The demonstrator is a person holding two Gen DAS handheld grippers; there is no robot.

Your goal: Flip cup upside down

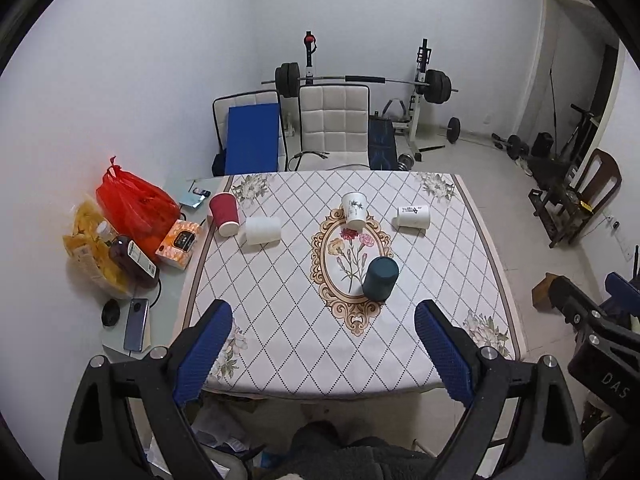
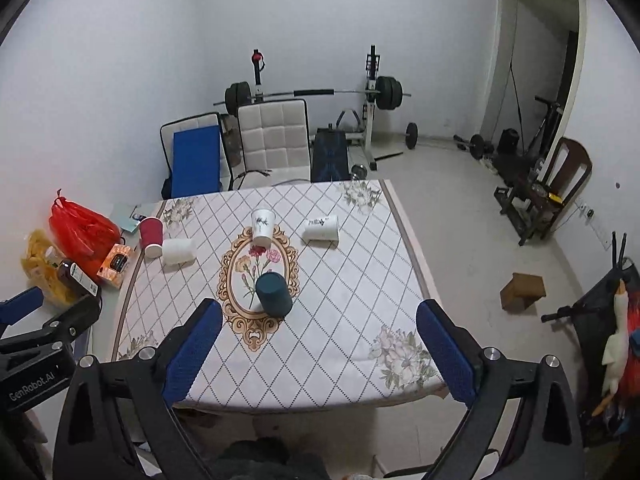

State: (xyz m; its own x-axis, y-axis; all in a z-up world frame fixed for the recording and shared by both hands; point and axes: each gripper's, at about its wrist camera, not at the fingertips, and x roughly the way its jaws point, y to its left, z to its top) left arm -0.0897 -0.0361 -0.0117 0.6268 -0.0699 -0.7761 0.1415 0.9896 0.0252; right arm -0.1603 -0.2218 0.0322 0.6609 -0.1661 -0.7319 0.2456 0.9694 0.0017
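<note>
Several cups stand or lie on the patterned tablecloth (image 1: 280,300). A dark teal cup (image 1: 381,278) stands upside down near the middle; it also shows in the right wrist view (image 2: 274,294). A white cup with a plant print (image 1: 354,209) (image 2: 263,226) stands mouth down behind it. A white cup (image 1: 414,216) (image 2: 322,228) lies on its side at the right. Another white cup (image 1: 262,231) (image 2: 179,251) lies at the left, beside a red cup (image 1: 224,214) (image 2: 152,236) standing mouth down. My left gripper (image 1: 324,344) and right gripper (image 2: 320,344) are open, empty, above the table's near edge.
A red bag (image 1: 136,204), a yellow bag (image 1: 90,248), a brown bottle (image 1: 132,260), a tissue box (image 1: 178,242) and a phone (image 1: 136,324) lie left of the cloth. Chairs (image 1: 334,128) stand behind the table. A cardboard box (image 2: 524,290) sits on the floor at right.
</note>
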